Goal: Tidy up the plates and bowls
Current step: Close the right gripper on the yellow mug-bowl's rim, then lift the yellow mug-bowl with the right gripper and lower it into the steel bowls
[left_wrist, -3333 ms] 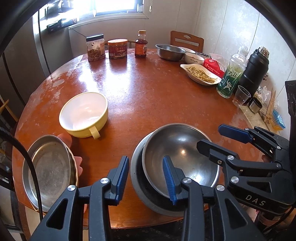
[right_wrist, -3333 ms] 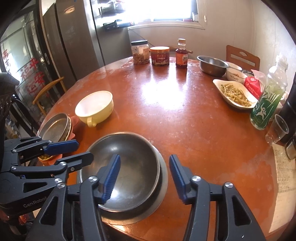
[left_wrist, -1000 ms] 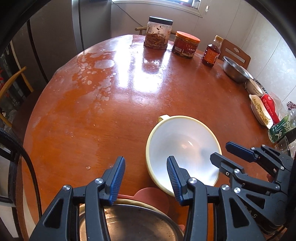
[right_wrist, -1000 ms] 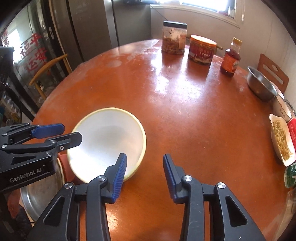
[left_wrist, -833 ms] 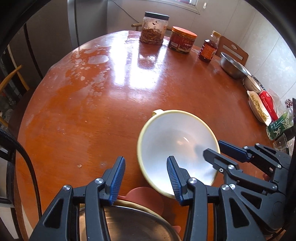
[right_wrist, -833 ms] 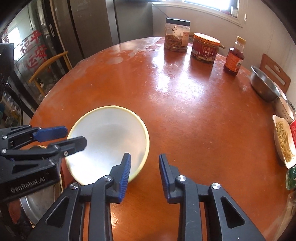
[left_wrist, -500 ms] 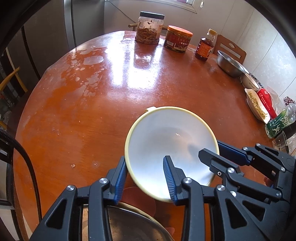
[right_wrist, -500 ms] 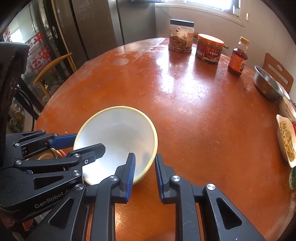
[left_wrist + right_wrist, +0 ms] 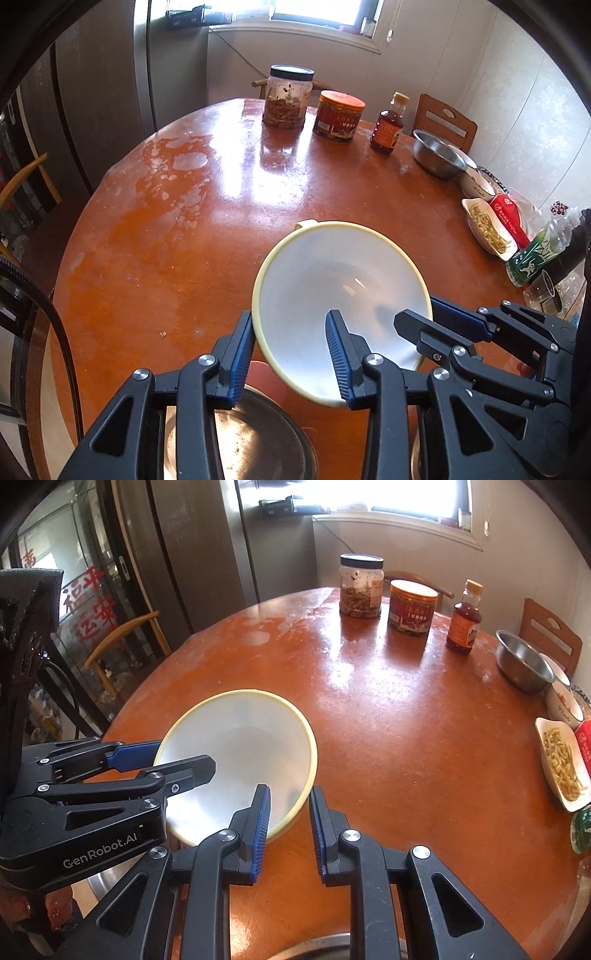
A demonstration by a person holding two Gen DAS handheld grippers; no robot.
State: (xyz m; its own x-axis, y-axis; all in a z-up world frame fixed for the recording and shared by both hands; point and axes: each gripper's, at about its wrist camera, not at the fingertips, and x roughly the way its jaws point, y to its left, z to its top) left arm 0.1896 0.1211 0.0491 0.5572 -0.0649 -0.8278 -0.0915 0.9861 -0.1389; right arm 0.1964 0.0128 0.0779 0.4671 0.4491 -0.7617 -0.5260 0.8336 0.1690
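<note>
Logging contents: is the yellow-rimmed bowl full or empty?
Empty: the yellow-rimmed bowl shows a bare white inside, down to its bottom, in both wrist views.

Daylight from far window (image 9: 317,11), blown out; glare streaks on table (image 9: 273,184); fisheye bending, dark vignetted corners.

Cream-rimmed white bowl (image 9: 332,280), orange-brown table (image 9: 184,229)

Glossy wooden table (image 9: 155,236), smooth cream bowl (image 9: 332,280).
</note>
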